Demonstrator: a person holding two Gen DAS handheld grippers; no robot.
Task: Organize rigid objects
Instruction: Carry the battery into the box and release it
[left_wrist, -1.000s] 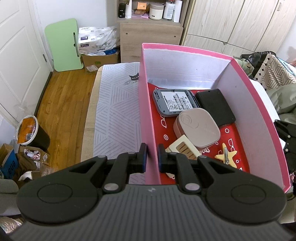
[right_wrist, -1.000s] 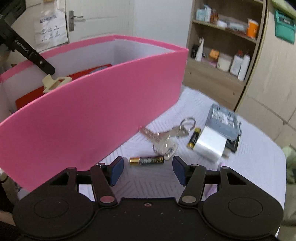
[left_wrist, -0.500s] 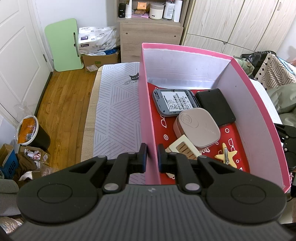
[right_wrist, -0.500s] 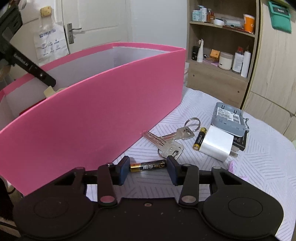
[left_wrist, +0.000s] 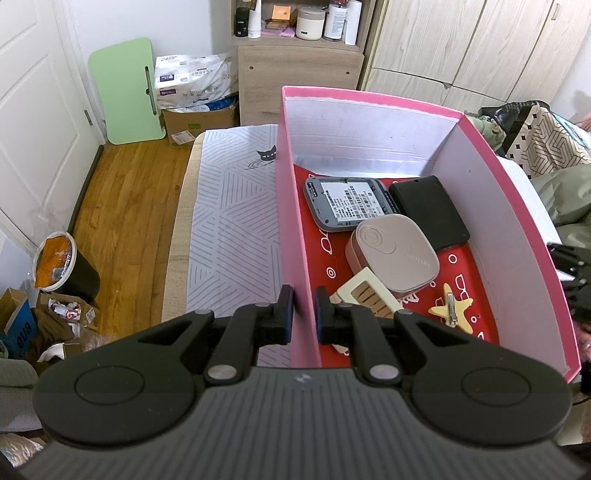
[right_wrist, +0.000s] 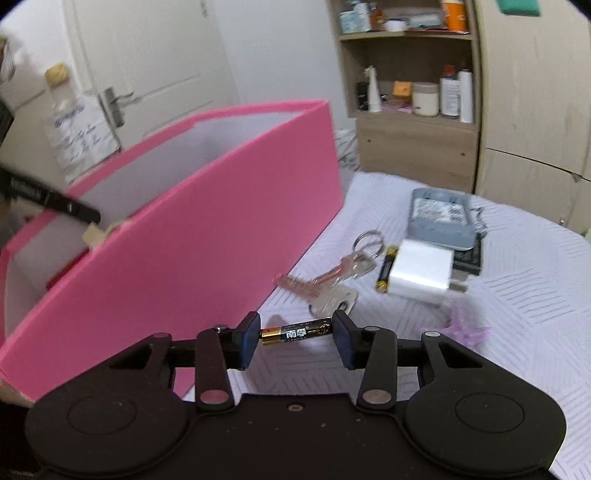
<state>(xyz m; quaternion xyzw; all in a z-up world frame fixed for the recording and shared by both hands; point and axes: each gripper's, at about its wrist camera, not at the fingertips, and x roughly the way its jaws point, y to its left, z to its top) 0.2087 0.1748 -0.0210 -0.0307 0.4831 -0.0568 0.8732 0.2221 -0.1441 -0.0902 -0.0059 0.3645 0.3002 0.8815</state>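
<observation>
My left gripper (left_wrist: 303, 310) is shut on the left wall of the pink box (left_wrist: 291, 229), one finger on each side. Inside the box lie a grey device (left_wrist: 347, 206), a black case (left_wrist: 430, 210), a beige square case (left_wrist: 393, 251), a cream comb (left_wrist: 369, 291) and a star clip (left_wrist: 452, 308). My right gripper (right_wrist: 295, 332) is shut on a black and gold battery (right_wrist: 295, 332), held end to end and lifted above the cloth beside the pink box (right_wrist: 207, 229). Keys (right_wrist: 332, 280), a second battery (right_wrist: 386, 269), a white charger (right_wrist: 423, 273) and a grey device (right_wrist: 441, 218) lie on the cloth.
The table has a white striped cloth (left_wrist: 229, 229). A purple clip (right_wrist: 465, 328) lies near the right fingers. A wooden shelf unit (right_wrist: 413, 110) and wardrobe stand behind. The floor at left holds a bin (left_wrist: 62, 266) and boxes.
My right gripper has closed on the battery and lifted it off the cloth, tilting upward. My left gripper has stayed clamped on the box wall.
</observation>
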